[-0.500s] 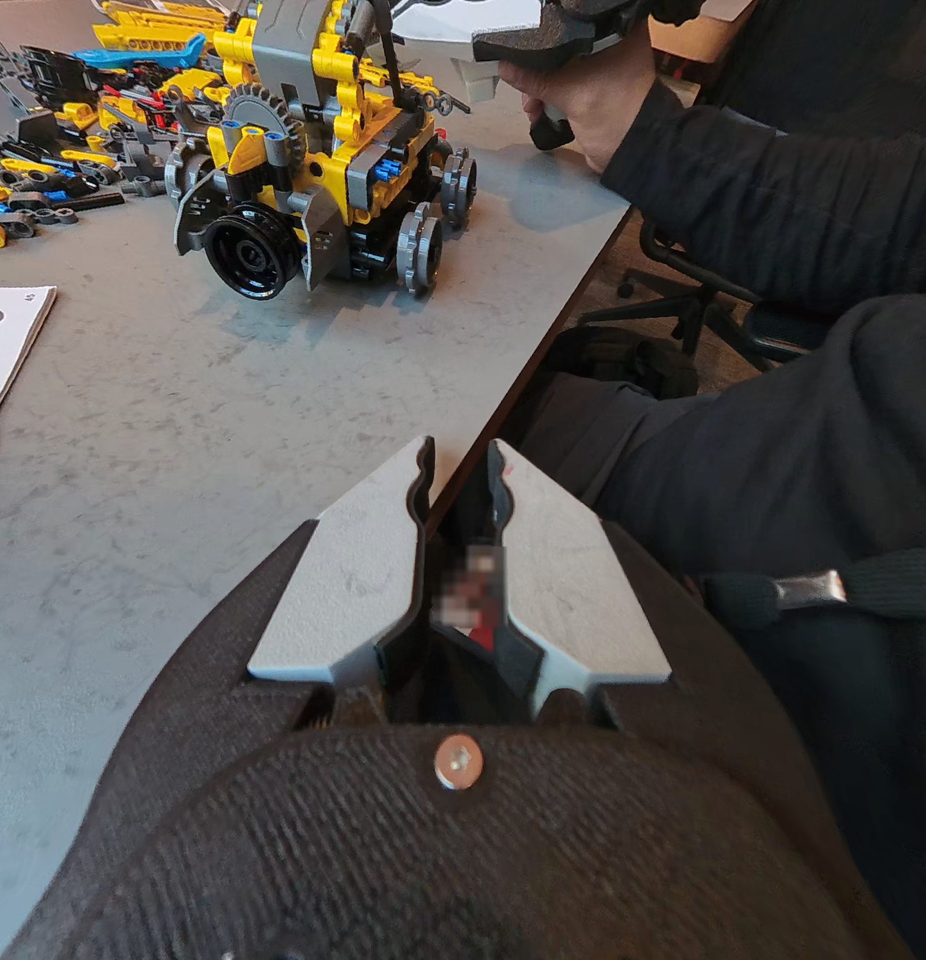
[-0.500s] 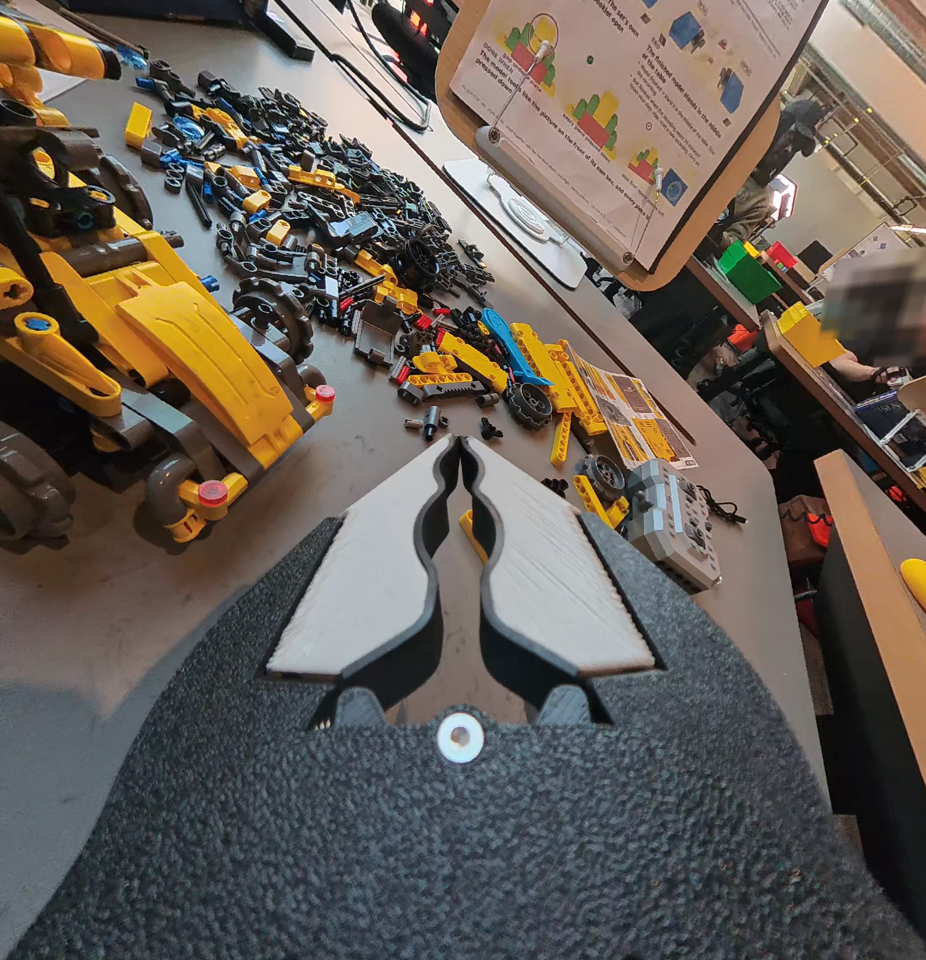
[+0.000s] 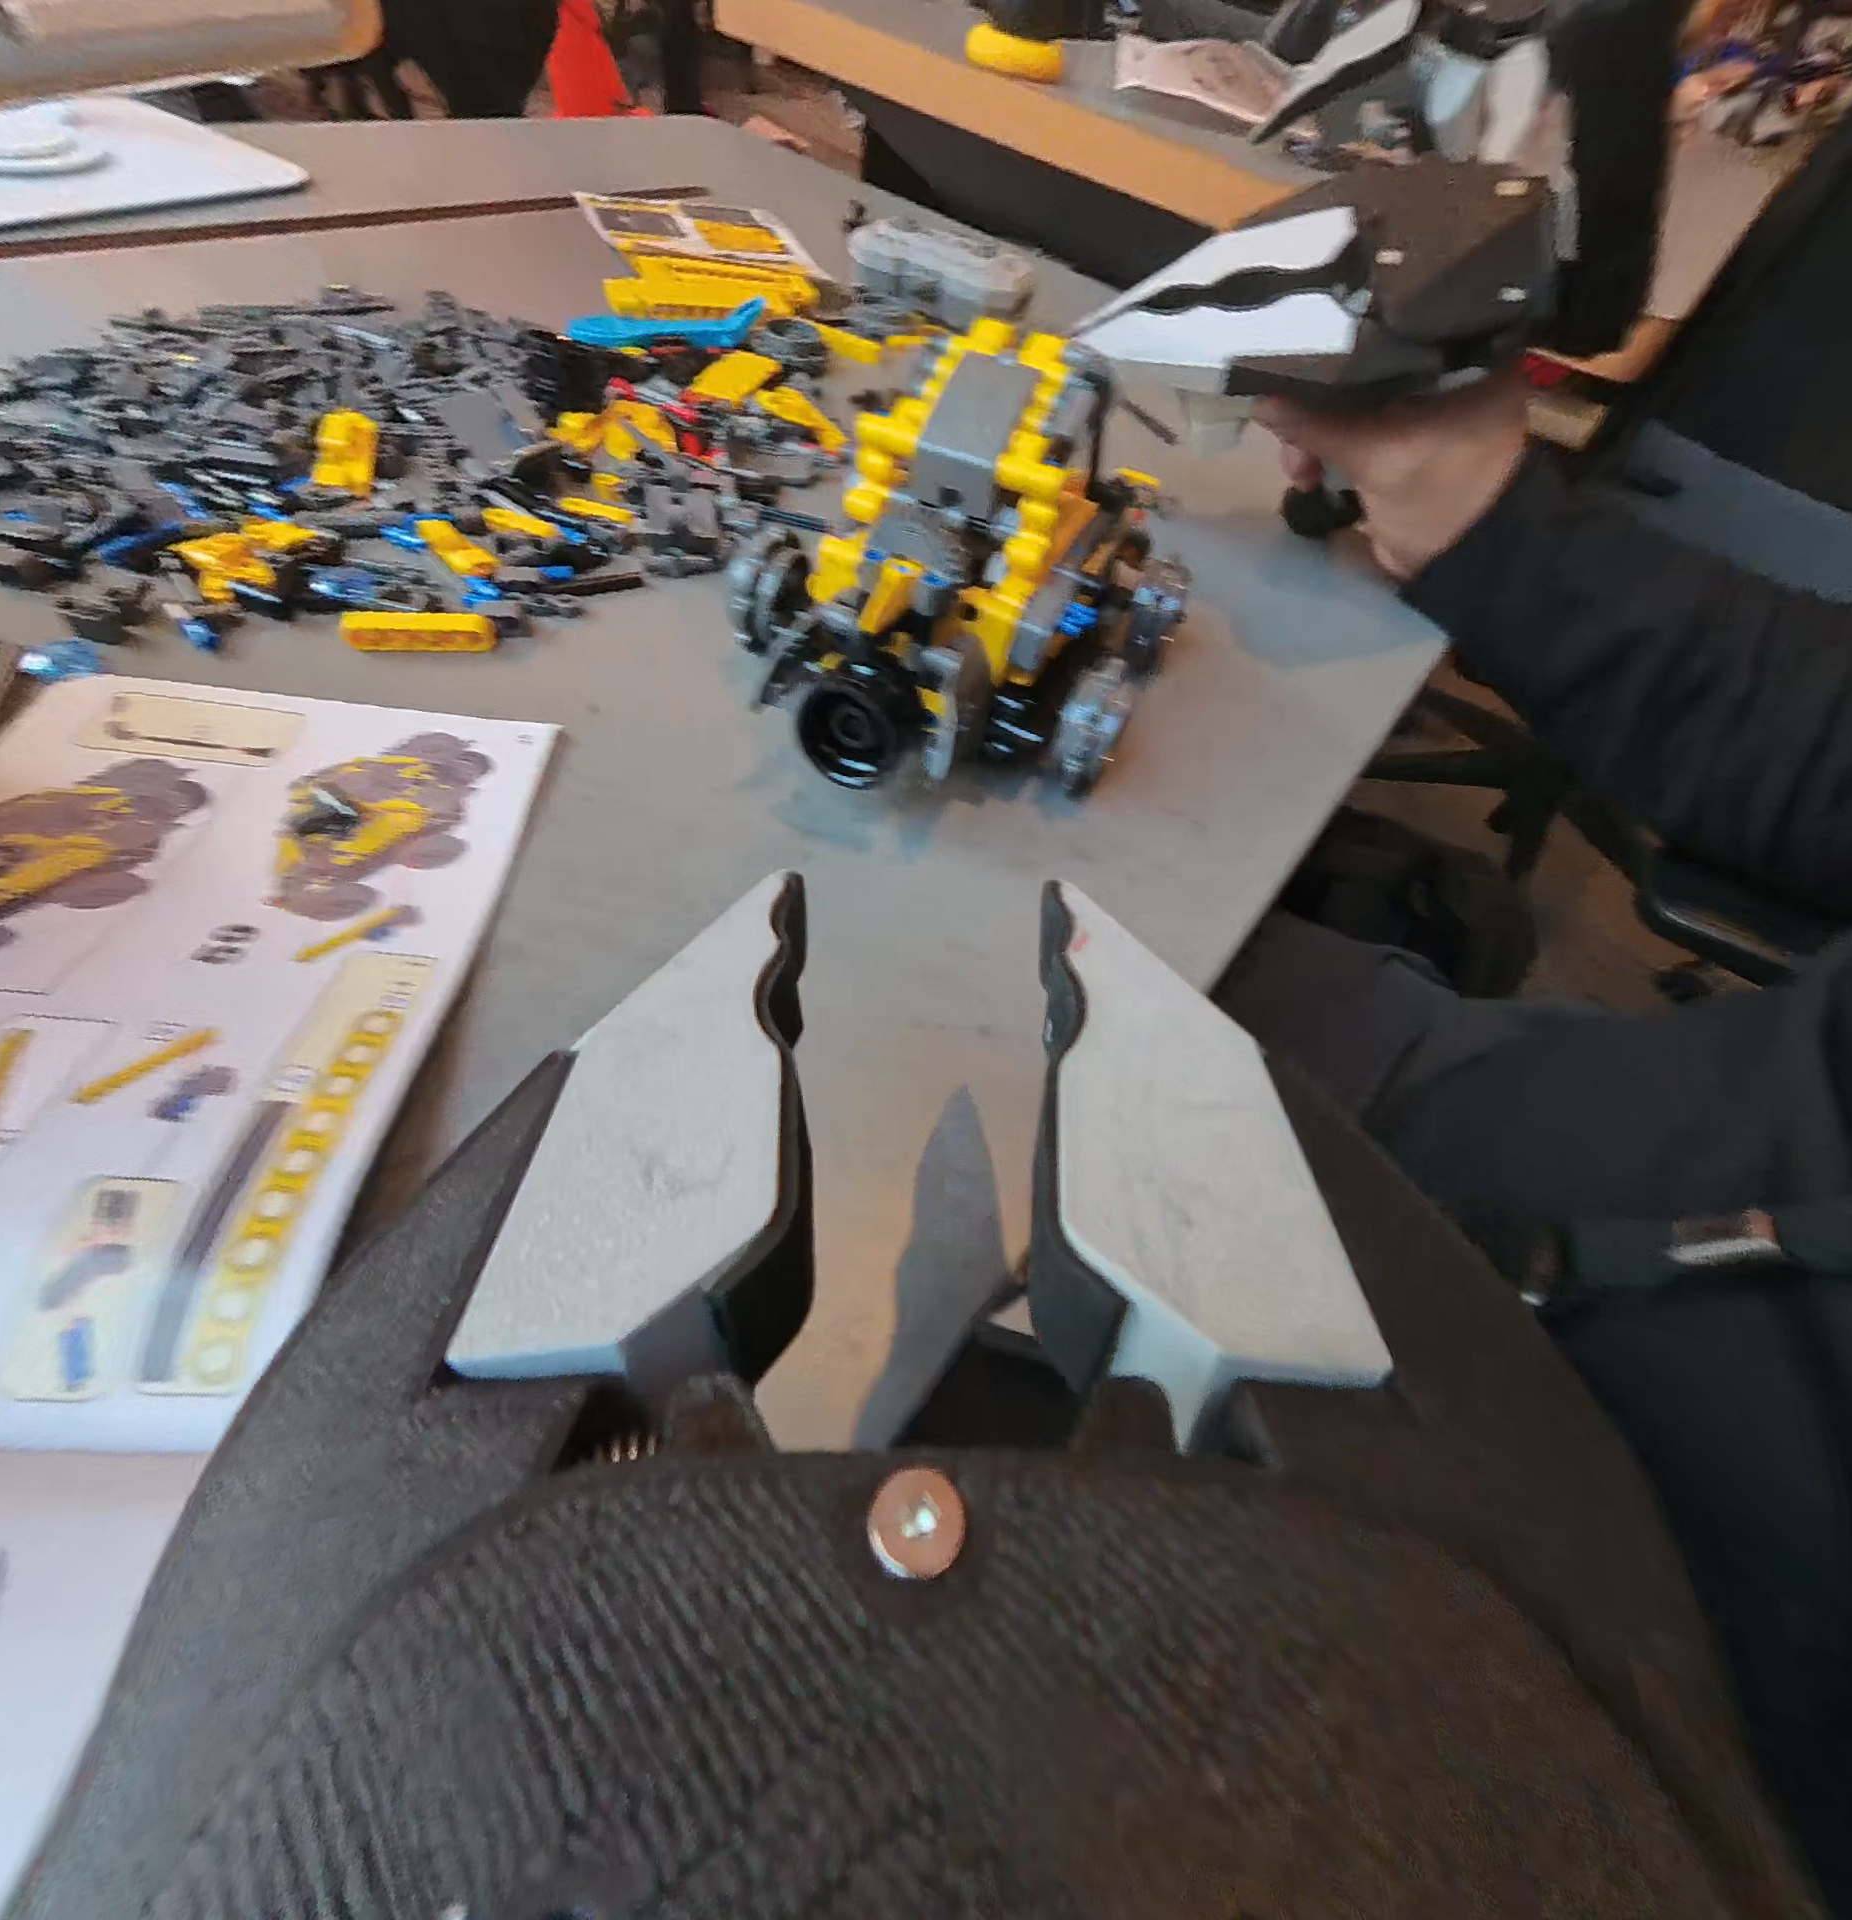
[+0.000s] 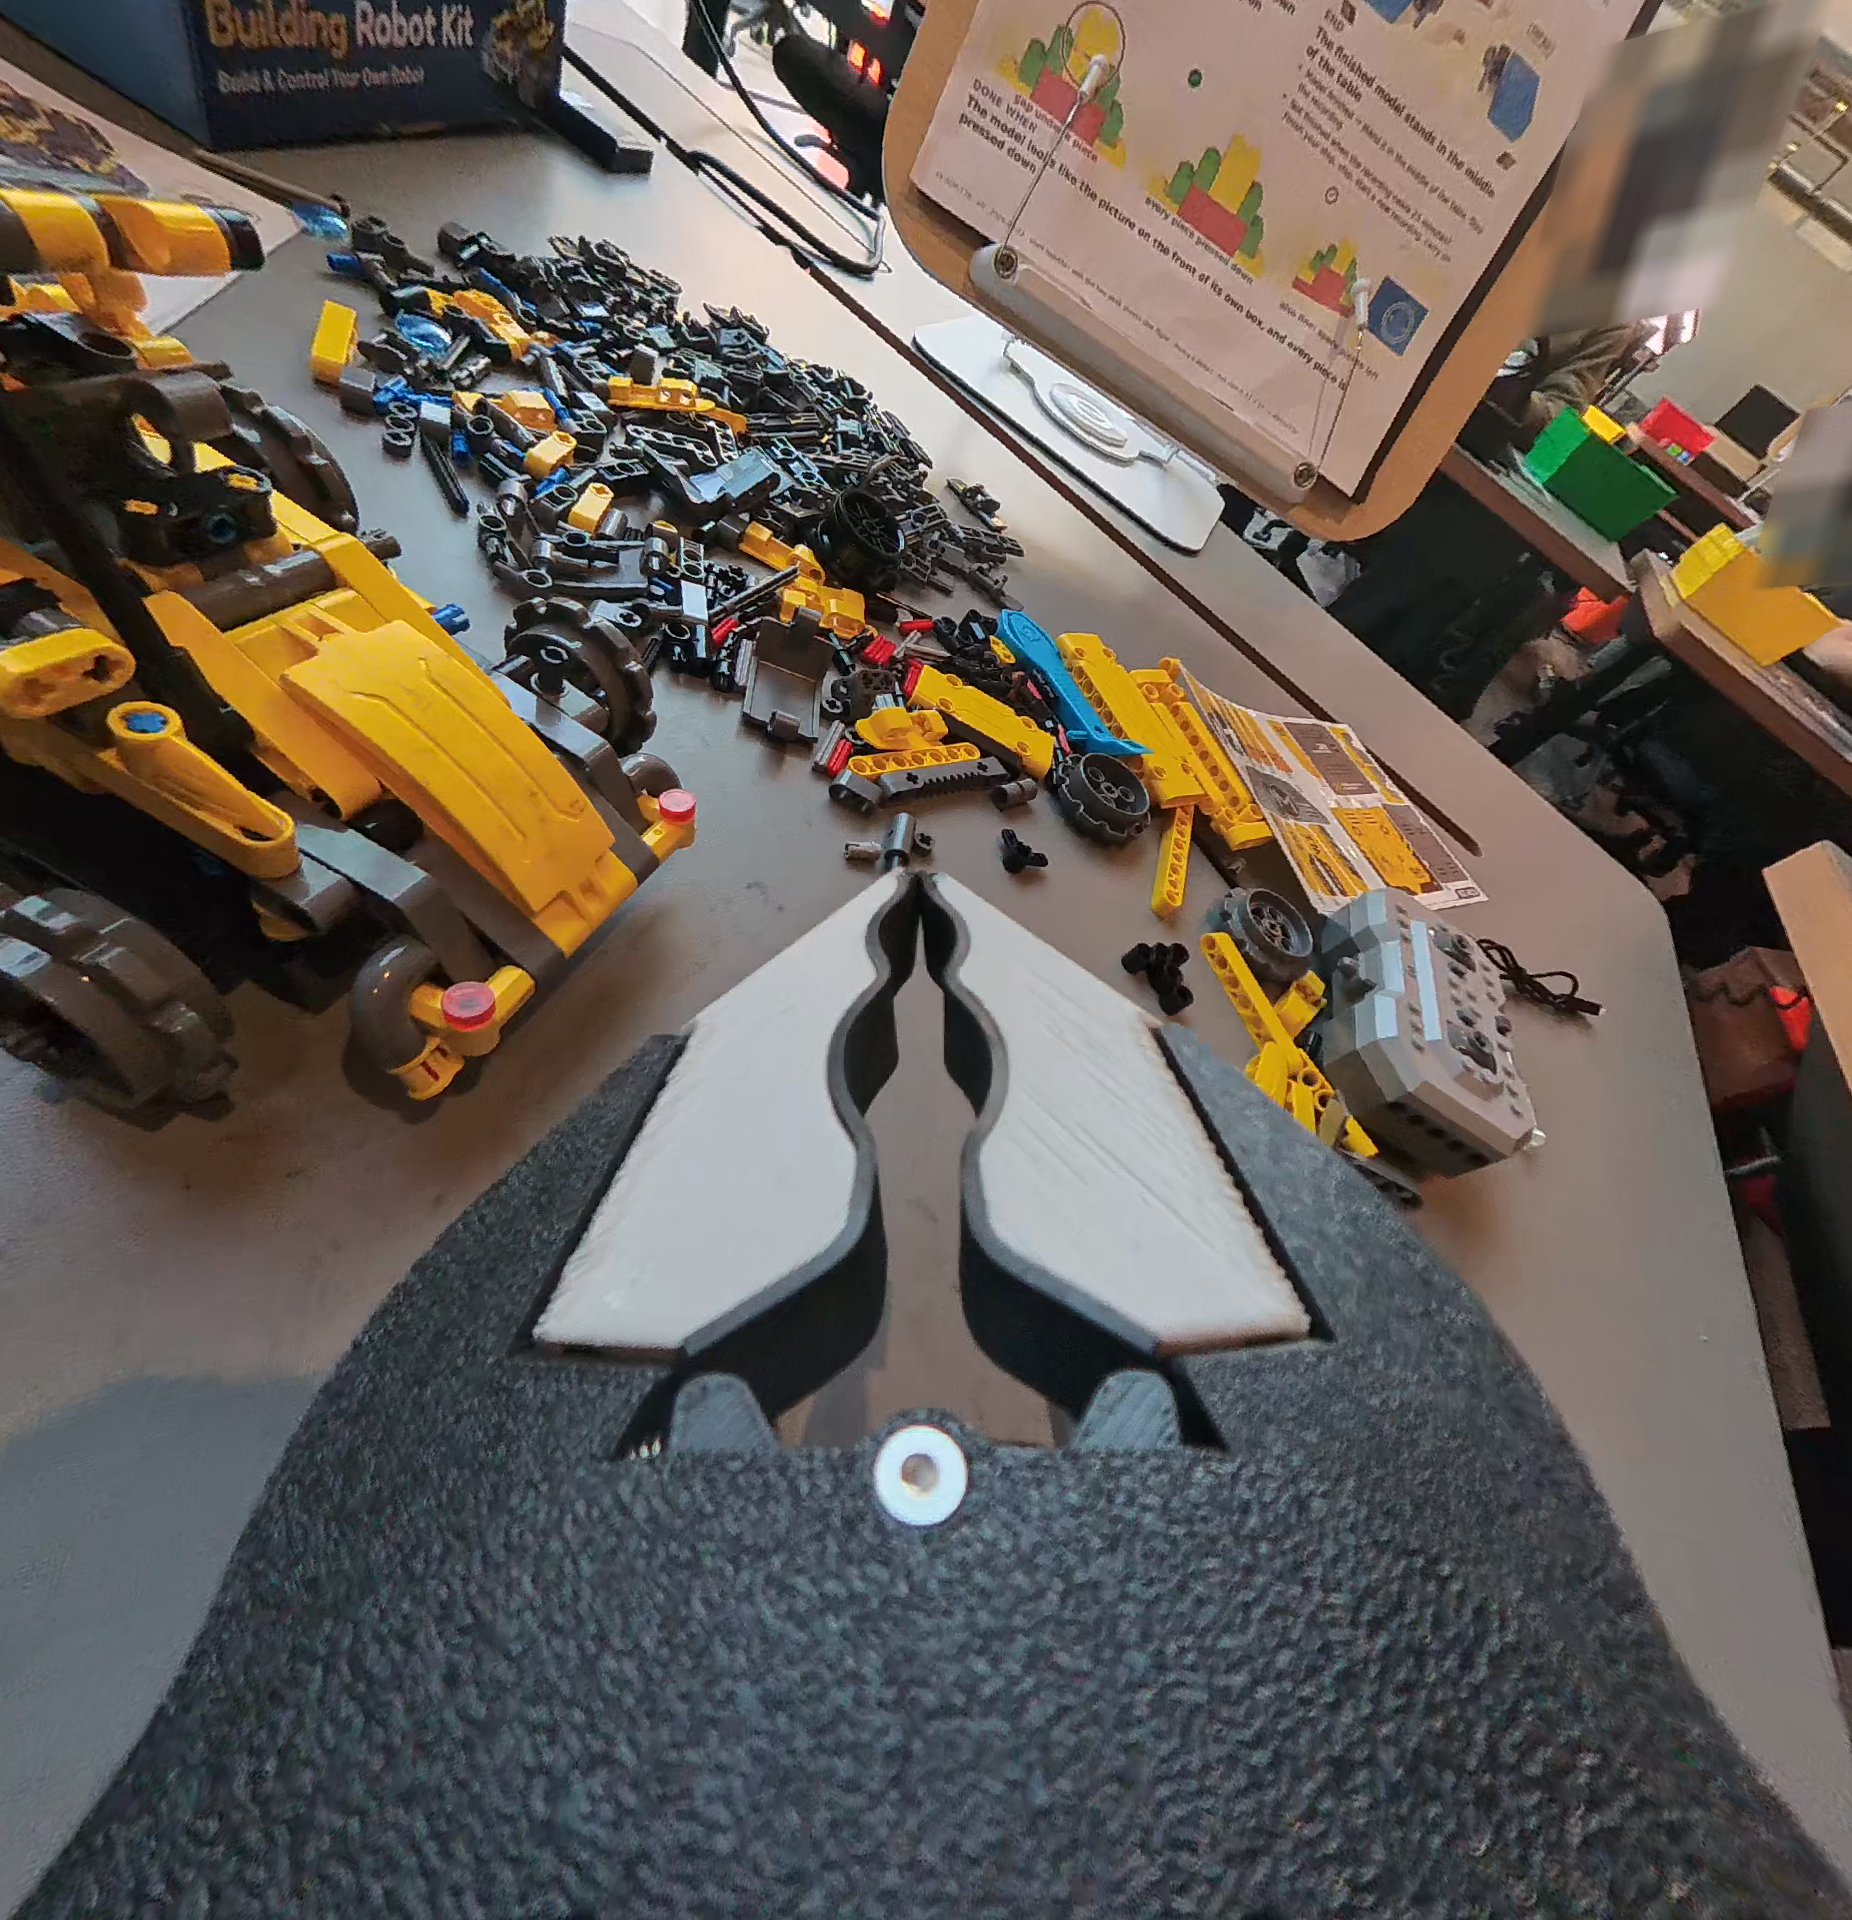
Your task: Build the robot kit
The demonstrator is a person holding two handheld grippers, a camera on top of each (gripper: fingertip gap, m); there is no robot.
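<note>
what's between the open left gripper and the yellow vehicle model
Only bare grey table, as the left wrist view shows: the left gripper is open and empty, the vehicle model stands beyond it.

place: shared workshop | cues: rows of worktables [image 3: 1015,99]; brick-kit parts [image 4: 693,499]; clipped instruction board [image 4: 1213,208]

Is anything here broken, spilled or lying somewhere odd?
Nothing looks damaged. The loose building pieces are scattered in a wide heap across the table, and a few small black pins lie apart near the grey control box. The yellow vehicle model stands upright. Both tongs hold nothing.
</note>
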